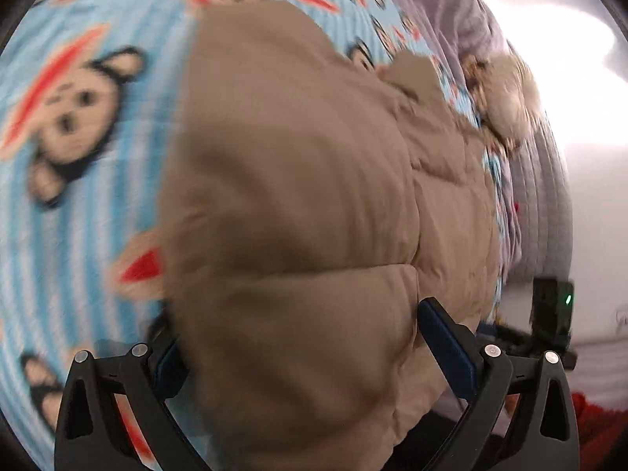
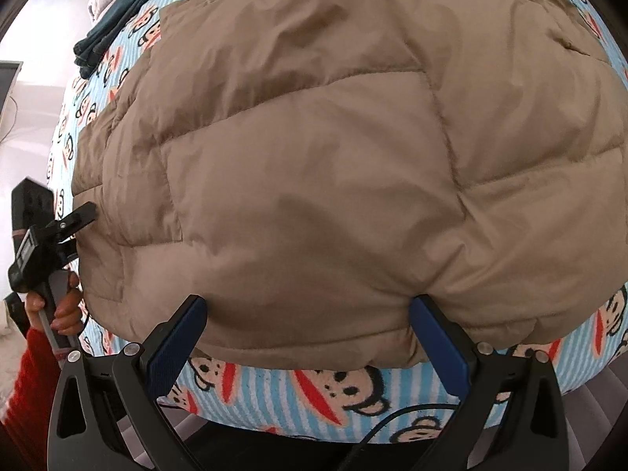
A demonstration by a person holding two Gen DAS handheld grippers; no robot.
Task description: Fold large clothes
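A tan quilted puffer jacket (image 2: pixel 333 149) lies spread on a bed covered by a blue striped monkey-print blanket (image 2: pixel 314 392). My right gripper (image 2: pixel 310 329) is open, its blue-padded fingers (image 2: pixel 176 345) wide apart at either side of the jacket's near hem. My left gripper (image 1: pixel 308 357) is open too, with the jacket (image 1: pixel 294 180) bulging between its fingers (image 1: pixel 447 349). The right wrist view shows the left gripper (image 2: pixel 74 231) at the jacket's left edge, held by a hand (image 2: pixel 64 310) in a red sleeve. The jacket's fur-trimmed hood (image 1: pixel 502 94) lies at the far end.
Folded dark blue jeans (image 2: pixel 114 27) rest on the blanket's far left corner, next to grey cloth. A purple-grey quilt (image 1: pixel 451 11) runs along the bed beyond the hood. A black device with a green light (image 1: pixel 553 310) shows at the right. The bed edge is close below the right gripper.
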